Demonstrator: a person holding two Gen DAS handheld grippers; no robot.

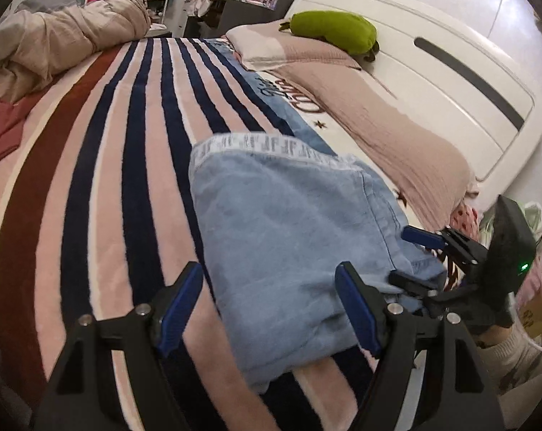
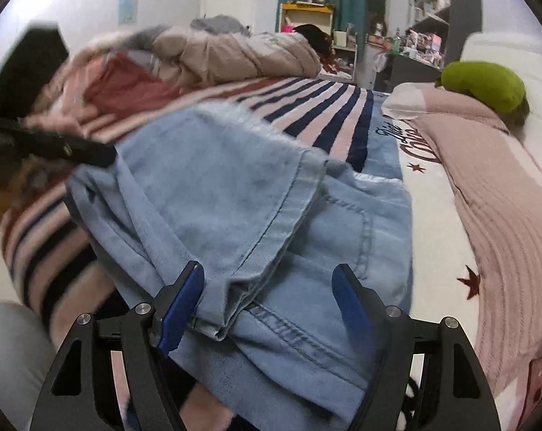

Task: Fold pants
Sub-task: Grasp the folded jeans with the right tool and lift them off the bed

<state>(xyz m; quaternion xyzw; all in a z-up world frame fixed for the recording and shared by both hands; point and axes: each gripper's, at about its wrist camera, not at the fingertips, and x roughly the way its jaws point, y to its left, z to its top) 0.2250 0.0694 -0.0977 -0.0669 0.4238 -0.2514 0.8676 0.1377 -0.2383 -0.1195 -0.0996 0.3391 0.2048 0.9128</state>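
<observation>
Item 1, pants (image 1: 289,237): light blue denim, folded into a thick bundle on the striped blanket (image 1: 102,165); in my left cam the long axis runs from near my grippers away toward the far side of the bed; the white lettered waistband (image 1: 256,145) is at the far end, lying crosswise; near end is a rounded fold that lies between my left fingers; in the right cam a hemmed layer (image 2: 235,194) lies on top, its stitched edge running diagonally from upper right down to the near left, with a pocket seam showing on the layer beneath.

Item 2, left gripper (image 1: 271,310): jaws wide apart; near fold of the pants sits in the gap; blue pads (image 1: 357,309) flank the cloth, right pad at its edge, left pad over blanket just beside it; nothing clamped; contact w/ cloth I can't tell for sure.

Item 3, right gripper (image 2: 271,305): jaws wide apart; hem corner and lower denim layer lie in the gap; left pad (image 2: 181,309) is close against the hem fold; no grip that I can see; in the left cam it shows at the right edge of the pants (image 1: 420,255), fingers spread, one above and one below the cloth edge.

Item 4, surroundings: pink pillow (image 1: 371,115) along the white headboard (image 1: 432,54); green cushion (image 1: 332,30) on the pillow; beige duvet (image 1: 66,39) bunched at the far left; red cloth (image 2: 127,89) near the duvet, well apart from the pants.
</observation>
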